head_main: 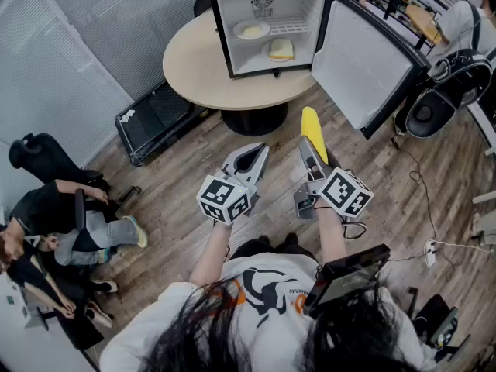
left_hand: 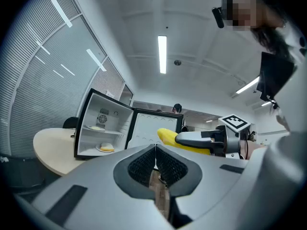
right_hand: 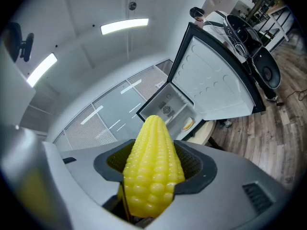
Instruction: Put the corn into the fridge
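Corn [right_hand: 152, 169] is pinched lengthwise by the right tool [head_main: 310, 147], tip aimed at the open fridge [head_main: 222, 29] ahead. Left tool [head_main: 258, 155] is pressed together; nothing is held.

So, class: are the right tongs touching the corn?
Touching. The right gripper view shows the corn pressed between both pads of the right tongs, with no gap on either side.

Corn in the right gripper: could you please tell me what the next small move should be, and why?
Probably carry the corn forward toward the fridge: the right gripper has its jaws clamped on it, the door stands open, and the fridge sits ahead on the round table.
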`<state>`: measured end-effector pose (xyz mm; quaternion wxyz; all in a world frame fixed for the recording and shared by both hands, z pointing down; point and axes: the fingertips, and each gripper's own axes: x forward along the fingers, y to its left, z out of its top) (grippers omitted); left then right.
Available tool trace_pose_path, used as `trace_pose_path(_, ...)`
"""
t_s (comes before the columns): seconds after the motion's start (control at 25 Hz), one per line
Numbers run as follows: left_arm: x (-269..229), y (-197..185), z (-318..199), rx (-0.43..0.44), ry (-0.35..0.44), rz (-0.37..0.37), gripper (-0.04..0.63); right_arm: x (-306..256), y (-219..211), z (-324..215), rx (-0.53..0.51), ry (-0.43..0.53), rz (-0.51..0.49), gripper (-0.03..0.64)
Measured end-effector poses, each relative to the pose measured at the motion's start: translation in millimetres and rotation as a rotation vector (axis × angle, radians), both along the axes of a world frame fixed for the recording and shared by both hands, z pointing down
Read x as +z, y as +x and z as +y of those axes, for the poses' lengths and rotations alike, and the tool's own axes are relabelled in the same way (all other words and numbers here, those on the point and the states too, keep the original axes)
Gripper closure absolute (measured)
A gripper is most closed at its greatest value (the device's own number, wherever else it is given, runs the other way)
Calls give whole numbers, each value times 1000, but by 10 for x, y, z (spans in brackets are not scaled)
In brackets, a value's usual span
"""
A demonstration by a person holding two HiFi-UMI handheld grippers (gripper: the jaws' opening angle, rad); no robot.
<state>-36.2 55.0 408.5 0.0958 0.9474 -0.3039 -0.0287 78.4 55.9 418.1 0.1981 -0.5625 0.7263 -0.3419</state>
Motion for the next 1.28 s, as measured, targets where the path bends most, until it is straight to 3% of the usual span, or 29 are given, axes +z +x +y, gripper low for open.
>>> trace_pose_path(0.76,-90,262,23,-24,17,-20,584,-186,212,-135,-17,53,114,360)
trace_pose_path(1.28,-71,723,-9,-23,17,-50,583,-157,600,-263,-39,50,182,360)
